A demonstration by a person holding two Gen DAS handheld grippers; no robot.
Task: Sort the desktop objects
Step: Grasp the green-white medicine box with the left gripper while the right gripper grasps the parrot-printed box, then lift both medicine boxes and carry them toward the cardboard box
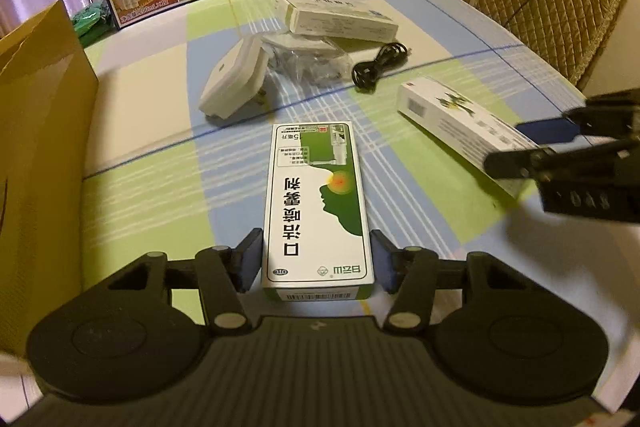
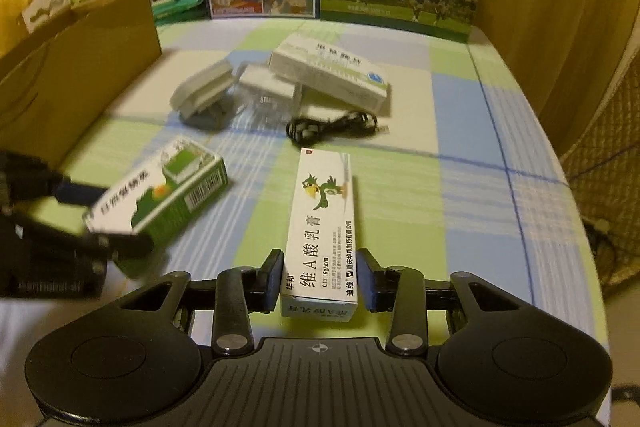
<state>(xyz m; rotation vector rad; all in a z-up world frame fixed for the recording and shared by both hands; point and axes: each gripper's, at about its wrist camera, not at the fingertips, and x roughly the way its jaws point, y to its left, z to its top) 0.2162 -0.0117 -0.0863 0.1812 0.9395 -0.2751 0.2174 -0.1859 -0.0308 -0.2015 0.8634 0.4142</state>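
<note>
Between each gripper's fingers (image 1: pixel 251 259), a box (image 1: pixel 318 203)

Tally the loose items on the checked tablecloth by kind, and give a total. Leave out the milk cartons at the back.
Medicine boxes: 3 (green spray box, bird-logo cream box, long white box)
White plug adapters: 1
Clear plastic bags: 1
Black cables: 1
Total: 6
</note>
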